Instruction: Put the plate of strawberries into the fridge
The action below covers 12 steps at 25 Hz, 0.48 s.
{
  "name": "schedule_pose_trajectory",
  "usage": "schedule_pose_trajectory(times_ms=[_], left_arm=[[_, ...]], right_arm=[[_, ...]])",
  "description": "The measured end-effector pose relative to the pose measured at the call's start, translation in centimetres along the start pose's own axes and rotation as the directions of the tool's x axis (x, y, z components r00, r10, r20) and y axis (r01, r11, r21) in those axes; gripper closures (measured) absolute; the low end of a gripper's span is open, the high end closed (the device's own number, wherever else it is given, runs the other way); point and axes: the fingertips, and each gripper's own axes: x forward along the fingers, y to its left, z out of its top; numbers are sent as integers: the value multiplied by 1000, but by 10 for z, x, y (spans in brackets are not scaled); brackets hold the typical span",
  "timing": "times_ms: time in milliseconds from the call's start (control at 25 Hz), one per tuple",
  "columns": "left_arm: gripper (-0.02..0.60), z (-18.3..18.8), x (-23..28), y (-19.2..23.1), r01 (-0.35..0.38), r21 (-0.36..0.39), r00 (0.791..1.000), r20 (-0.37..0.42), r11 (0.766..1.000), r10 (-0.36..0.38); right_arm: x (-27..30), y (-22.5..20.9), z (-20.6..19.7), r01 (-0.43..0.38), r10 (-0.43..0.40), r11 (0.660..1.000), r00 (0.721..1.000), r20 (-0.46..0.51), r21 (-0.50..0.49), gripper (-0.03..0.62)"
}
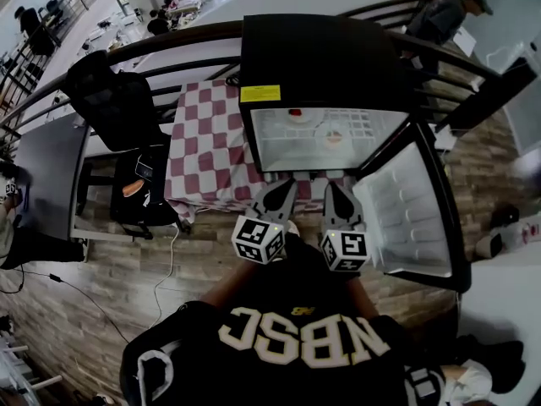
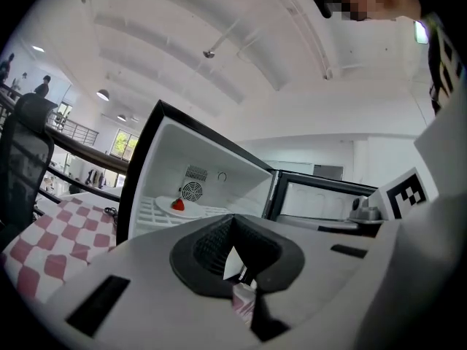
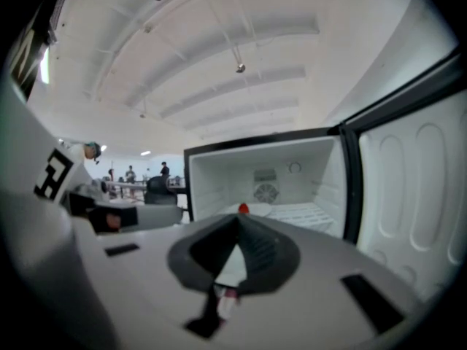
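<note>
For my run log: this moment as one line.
plate of strawberries: inside fridge | door: open | left gripper: shut, empty | right gripper: shut, empty

The floor (image 1: pixel 76 328) is laid in pale, wood-look planks, and a thin cable (image 1: pixel 84 296) trails across it at eight o'clock in the head view. A table under a red-and-white checked cloth (image 1: pixel 207 146) stands just above the centre, toward eleven o'clock. A black office chair (image 1: pixel 114 100) sits at ten o'clock, with a grey desk (image 1: pixel 46 176) at nine. A curved black railing (image 1: pixel 194 36) sweeps across the top, and beyond it a lower level with desks shows at eleven o'clock. In the left gripper view the white ceiling (image 2: pixel 241 57) is ribbed with beams. There a round lamp (image 2: pixel 103 94) glows at ten o'clock, and a bright window (image 2: pixel 120 143) lies at nine.
</note>
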Motion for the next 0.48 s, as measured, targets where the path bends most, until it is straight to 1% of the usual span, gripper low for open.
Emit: schedule_pose_trajectory(times_ms=[120, 200, 320, 480], left_arm=[[565, -4, -8, 2, -18, 8, 1000, 4, 1000, 18], [565, -6, -12, 5, -31, -13, 1000, 3, 999, 31], [565, -8, -13, 9, -41, -65, 999, 5, 997, 42], [565, -7, -8, 12, -48, -73, 999, 9, 996, 49]], right_arm=[[-3, 6, -6, -12, 12, 1000, 1000, -12, -1, 574], [-3, 10, -10, -23, 23, 1000, 1000, -21, -4, 574], [-2, 12, -13, -35, 35, 999, 999, -29, -4, 574], [2, 10, -14, -41, 40, 999, 999, -35, -3, 574]])
